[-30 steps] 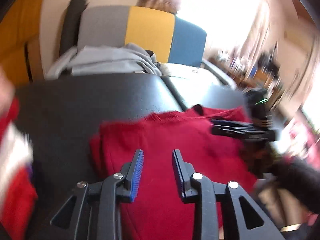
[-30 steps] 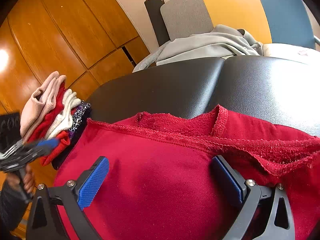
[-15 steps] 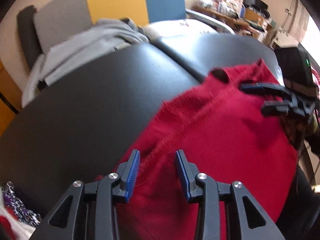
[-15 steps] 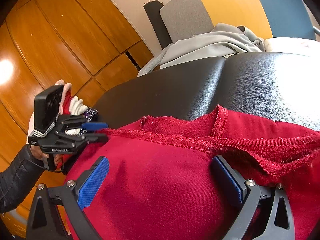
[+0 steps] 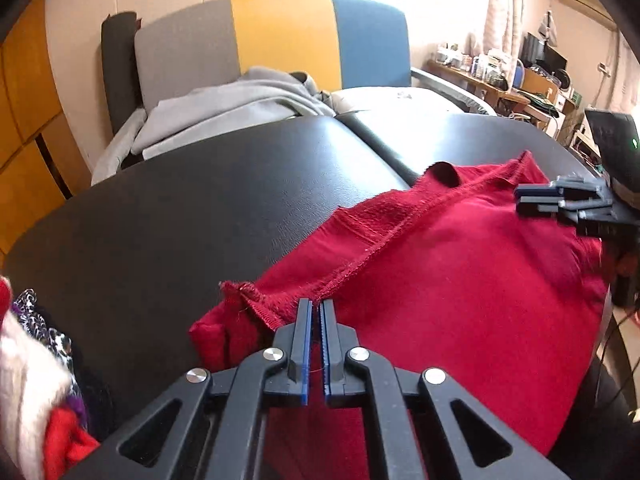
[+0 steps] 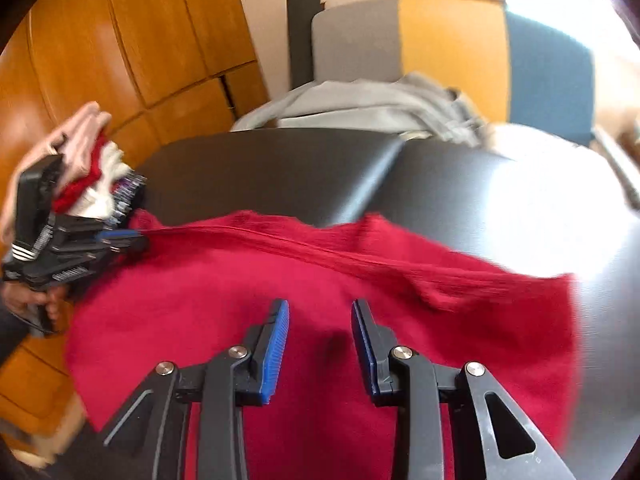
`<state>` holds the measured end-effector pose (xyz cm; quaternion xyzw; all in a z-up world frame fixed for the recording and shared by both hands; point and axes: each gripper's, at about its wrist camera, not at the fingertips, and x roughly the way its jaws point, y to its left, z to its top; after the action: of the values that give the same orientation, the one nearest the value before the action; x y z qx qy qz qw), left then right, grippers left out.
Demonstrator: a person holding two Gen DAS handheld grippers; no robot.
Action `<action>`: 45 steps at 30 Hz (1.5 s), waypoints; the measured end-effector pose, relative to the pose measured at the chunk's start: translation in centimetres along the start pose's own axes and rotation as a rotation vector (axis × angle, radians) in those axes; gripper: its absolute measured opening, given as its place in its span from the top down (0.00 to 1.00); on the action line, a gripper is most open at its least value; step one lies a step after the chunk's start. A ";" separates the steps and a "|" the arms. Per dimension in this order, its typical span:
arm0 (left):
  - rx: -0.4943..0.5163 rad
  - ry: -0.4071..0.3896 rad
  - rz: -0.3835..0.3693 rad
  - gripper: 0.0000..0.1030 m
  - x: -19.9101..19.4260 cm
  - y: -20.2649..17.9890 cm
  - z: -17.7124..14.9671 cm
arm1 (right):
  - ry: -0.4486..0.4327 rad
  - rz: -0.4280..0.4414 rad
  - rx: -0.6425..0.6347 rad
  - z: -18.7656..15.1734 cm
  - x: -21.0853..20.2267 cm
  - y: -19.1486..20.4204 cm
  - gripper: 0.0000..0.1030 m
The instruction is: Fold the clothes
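I can read no text, label, brand or number in either view. At the left of the right wrist frame, the body of the left gripper (image 6: 120,240) carries a pale strip of lettering on its black side, but it is too blurred and small for me to make out. A small green light glows on the dark device at the right edge of the left wrist frame.

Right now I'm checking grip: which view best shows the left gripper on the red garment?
Left wrist view: left gripper closes on the red garment seam edge. Right wrist view shows it sideways, blurred.
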<state>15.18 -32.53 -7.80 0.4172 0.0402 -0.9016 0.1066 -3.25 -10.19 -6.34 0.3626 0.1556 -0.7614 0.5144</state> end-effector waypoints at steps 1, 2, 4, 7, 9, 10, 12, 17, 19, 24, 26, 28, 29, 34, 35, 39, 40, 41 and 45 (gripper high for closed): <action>0.002 -0.015 0.004 0.97 -0.2 -0.2 0.0 | 0.003 -0.018 -0.004 0.0 -0.3 -0.5 0.60; -0.003 -0.028 0.005 0.97 -0.3 -0.2 -0.1 | -0.001 -0.039 -0.008 0.2 -0.4 -0.9 0.43; -0.024 -0.055 -0.005 0.97 -0.9 0.0 0.0 | -0.006 -0.082 -0.020 0.6 -0.6 -1.6 0.17; -0.031 -0.075 -0.014 0.97 -1.5 -0.1 -0.1 | 0.000 -0.165 -0.090 1.9 0.6 -1.8 0.16; -0.031 -0.076 -0.018 0.97 -1.8 -0.3 -0.3 | 0.060 -0.228 -0.150 2.0 2.5 -1.6 0.52; -0.033 -0.077 -0.014 0.97 -1.8 -0.3 -0.5 | 0.081 -0.227 -0.152 1.8 3.1 -1.7 0.67; -0.047 -0.080 -0.005 0.97 -2.1 -0.2 -0.9 | 0.116 -0.222 -0.152 1.6 3.9 -1.9 0.77; -0.137 -0.113 0.012 0.97 -2.1 0.9 -0.2 | 0.056 -0.228 -0.080 3.0 2.1 -3.2 0.92; -0.194 -0.106 0.017 0.97 -1.0 1.9 0.7 | 0.050 -0.247 -0.033 3.4 2.7 -4.4 0.92; -0.396 0.003 -0.005 0.94 4.2 5.0 0.8 | 0.084 -0.270 0.082 2.4 5.2 -6.7 0.92; -0.416 0.021 -0.004 0.94 5.2 5.3 0.5 | 0.077 -0.261 0.098 2.2 5.1 -6.8 0.90; -0.411 0.033 0.018 0.93 5.2 5.3 0.9 | 0.070 -0.253 0.114 1.9 4.9 -7.0 0.90; -0.404 0.037 0.039 0.92 5.0 5.1 1.1 | 0.066 -0.249 0.122 1.8 4.9 -7.1 0.90; -0.442 -0.073 0.134 0.85 0.1 4.8 0.6 | 0.050 -0.240 0.136 1.4 4.3 -7.0 0.87; -0.462 -0.097 0.145 0.84 -1.0 4.8 0.3 | 0.046 -0.241 0.135 1.5 4.1 -6.9 0.84; -0.456 -0.178 0.092 0.70 -4.1 3.3 -0.6 | -0.028 -0.334 0.061 2.0 2.9 -4.8 0.43; -0.420 -0.177 0.085 0.70 -4.0 2.3 -0.7 | -0.056 -0.310 0.033 2.1 2.2 -3.6 0.40; -0.387 -0.171 0.077 0.69 -3.8 1.5 -0.7 | -0.084 -0.286 0.006 2.3 1.5 -2.3 0.38; -0.345 -0.083 0.058 0.69 -0.5 -0.7 -0.9 | -0.044 -0.152 -0.098 1.8 1.7 2.1 0.33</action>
<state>16.05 -31.65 -8.00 0.3560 0.1777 -0.8945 0.2039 -2.41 -13.27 -6.01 0.3073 0.2086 -0.7974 0.4757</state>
